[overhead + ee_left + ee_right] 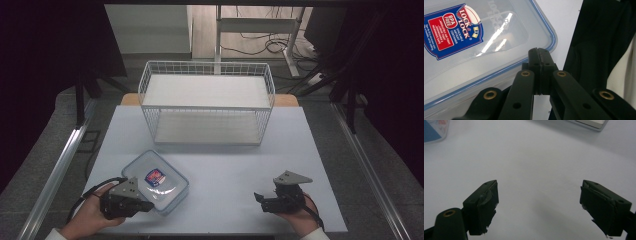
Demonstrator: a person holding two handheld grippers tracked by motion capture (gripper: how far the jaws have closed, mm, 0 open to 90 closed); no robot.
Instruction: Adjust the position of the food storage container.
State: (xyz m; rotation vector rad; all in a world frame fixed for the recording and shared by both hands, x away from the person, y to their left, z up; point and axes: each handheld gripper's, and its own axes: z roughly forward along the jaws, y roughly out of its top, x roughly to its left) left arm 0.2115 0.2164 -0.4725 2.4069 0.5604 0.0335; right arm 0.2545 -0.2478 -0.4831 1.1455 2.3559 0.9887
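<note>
A clear plastic container (156, 182) with a blue-rimmed lid and a red and blue label lies flat on the white table (230, 165), near its front left. My left gripper (148, 205) is at the container's near right edge, jaws pressed together. In the left gripper view the container (474, 47) spreads across the upper left, and the left gripper (539, 52) has its shut tips against the lid's rim with nothing seen between them. My right gripper (259, 198) is held low at the front right, open over bare table. The right gripper (539, 205) has its jaws wide apart and empty.
A white two-shelf wire rack (207, 102) stands at the back middle of the table, both shelves bare. Its base corner (591, 123) and the container's label (432, 130) edge the right gripper view. Metal rails run along both sides of the table. A dark cloth (599, 50) hangs nearby.
</note>
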